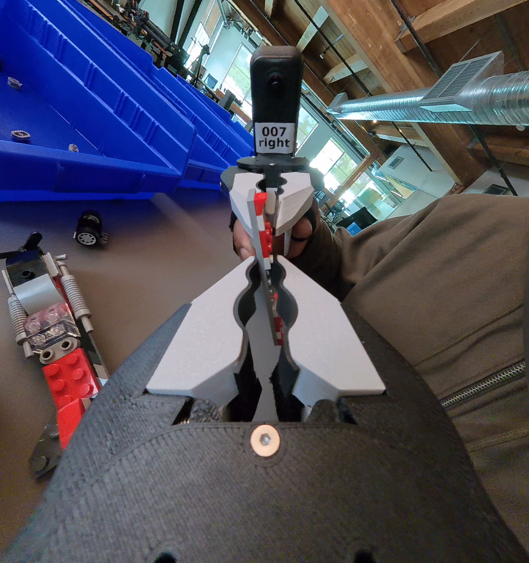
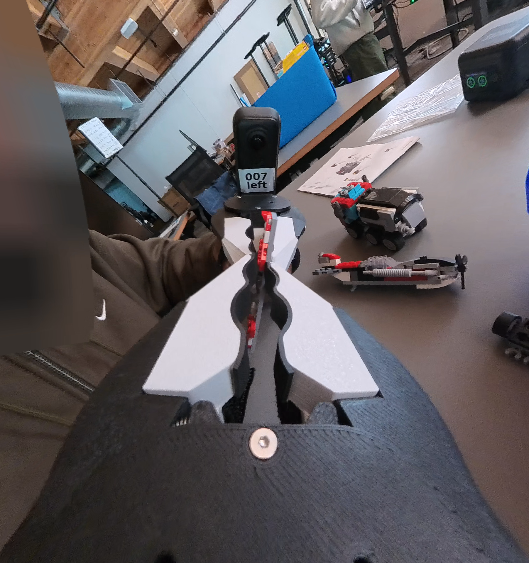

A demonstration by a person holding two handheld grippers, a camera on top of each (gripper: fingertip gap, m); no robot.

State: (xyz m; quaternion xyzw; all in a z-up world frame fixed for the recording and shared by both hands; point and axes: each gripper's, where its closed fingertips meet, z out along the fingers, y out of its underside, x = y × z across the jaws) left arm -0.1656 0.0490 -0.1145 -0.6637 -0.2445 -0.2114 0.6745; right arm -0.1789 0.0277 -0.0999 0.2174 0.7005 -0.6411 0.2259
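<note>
Two hand-held grippers face each other tip to tip above a dark grey worktop (image 2: 440,350), sharing one long, thin brick-built strip (image 1: 264,231) of grey plates with red and white pieces. The left gripper (image 1: 264,262) is clamped on one end of the strip; the right gripper (image 2: 261,265) is clamped on the other. The strip is in the air between them, edge-on.

On the worktop beyond lie a propeller-tipped grey, black and red brick model (image 2: 403,271), a small wheeled brick vehicle (image 2: 382,216), an instruction booklet (image 2: 357,164) and a loose wheel pair (image 1: 88,228). Blue bins (image 1: 83,122) line the far edge.
</note>
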